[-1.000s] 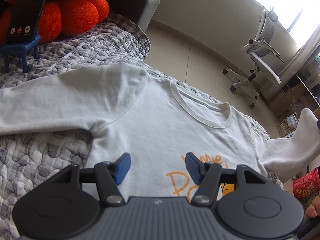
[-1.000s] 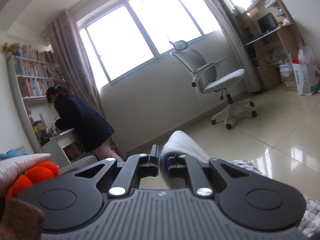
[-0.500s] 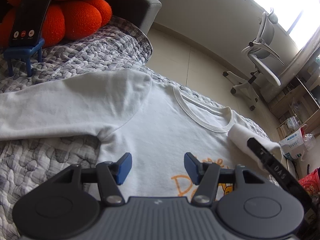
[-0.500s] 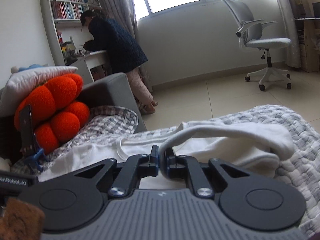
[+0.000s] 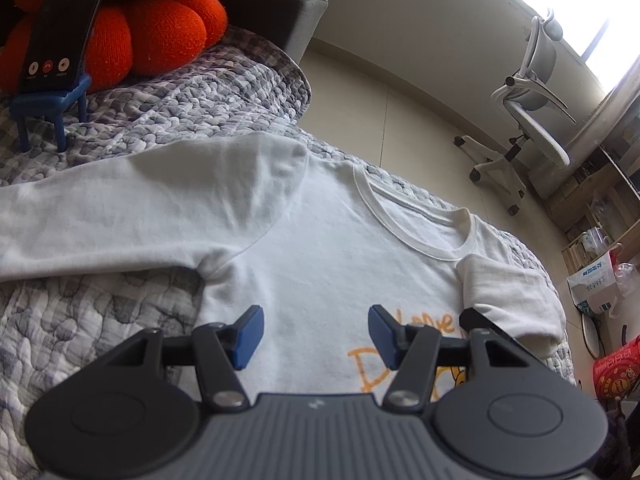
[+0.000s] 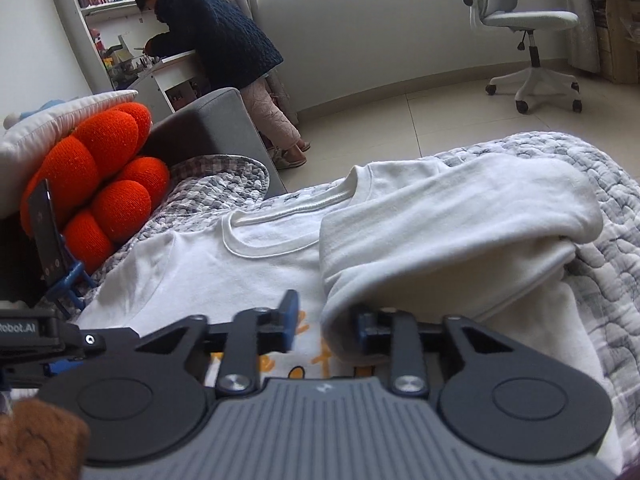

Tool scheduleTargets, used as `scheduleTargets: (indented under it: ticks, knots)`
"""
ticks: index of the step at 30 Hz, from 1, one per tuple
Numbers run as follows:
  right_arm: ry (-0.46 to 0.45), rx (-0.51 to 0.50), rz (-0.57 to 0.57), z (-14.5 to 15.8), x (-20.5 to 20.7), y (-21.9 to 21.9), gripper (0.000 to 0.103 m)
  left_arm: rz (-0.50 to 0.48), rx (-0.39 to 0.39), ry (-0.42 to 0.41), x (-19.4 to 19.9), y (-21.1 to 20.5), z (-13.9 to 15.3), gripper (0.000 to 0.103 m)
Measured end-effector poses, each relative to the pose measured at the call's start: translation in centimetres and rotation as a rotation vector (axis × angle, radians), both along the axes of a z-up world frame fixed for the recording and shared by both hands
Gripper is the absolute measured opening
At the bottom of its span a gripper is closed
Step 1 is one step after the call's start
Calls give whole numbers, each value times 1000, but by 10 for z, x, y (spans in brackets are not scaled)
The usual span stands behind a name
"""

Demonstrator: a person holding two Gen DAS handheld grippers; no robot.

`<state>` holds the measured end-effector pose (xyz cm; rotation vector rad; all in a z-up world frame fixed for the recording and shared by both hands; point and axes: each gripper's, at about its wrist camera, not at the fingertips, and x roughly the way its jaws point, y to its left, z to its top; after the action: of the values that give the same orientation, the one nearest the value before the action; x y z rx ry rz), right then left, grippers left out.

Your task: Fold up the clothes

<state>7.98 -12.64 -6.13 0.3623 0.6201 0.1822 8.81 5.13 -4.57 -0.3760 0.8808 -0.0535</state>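
A white long-sleeved shirt [image 5: 320,260] with an orange print lies face up on a grey quilt [image 5: 80,320]. One sleeve [image 5: 120,208] stretches out flat to the left. The other sleeve [image 5: 508,292] is folded in across the chest, below the collar. My left gripper [image 5: 316,336] hovers open over the chest, with nothing between its blue pads. In the right wrist view the folded sleeve [image 6: 440,240] lies just ahead. My right gripper [image 6: 326,324] is open, and the sleeve's cuff end lies loose in the gap, against the right finger.
An orange knotted cushion [image 5: 152,28] and a phone on a blue stand [image 5: 60,32] sit at the quilt's far left. A grey sofa arm [image 6: 216,120] rises behind them. A person [image 6: 224,40] leans over a desk, and an office chair [image 6: 528,28] stands on the tiled floor.
My right gripper brought the raised sleeve down across the chest and opened, letting it go. The left gripper stayed open and barely moved.
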Motion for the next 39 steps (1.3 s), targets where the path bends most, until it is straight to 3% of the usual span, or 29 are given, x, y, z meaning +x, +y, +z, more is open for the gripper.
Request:
scheduleTargets:
  ticks: [1, 11, 18, 24, 31, 37, 39]
  knots:
    - [-2, 19, -4, 2, -1, -2, 57, 0, 5, -2, -1, 0, 1, 58]
    - [86, 153, -99, 24, -18, -28, 57, 6, 32, -21, -10, -2, 8, 59]
    - [42, 229, -200, 33, -37, -60, 57, 12, 29, -37, -14, -7, 10, 59]
    - [49, 364, -349, 20, -35, -102, 57, 16, 29, -43, -15, -13, 10, 59]
    - [95, 392, -443, 3, -22, -124, 57, -6, 35, -37, -12, -23, 6, 59]
    - [92, 410, -462, -4, -18, -124, 47, -45, -12, -42, -6, -22, 6, 59]
    - [68, 408, -464, -4, -17, -123, 33, -69, -43, -47, -3, -20, 7, 59]
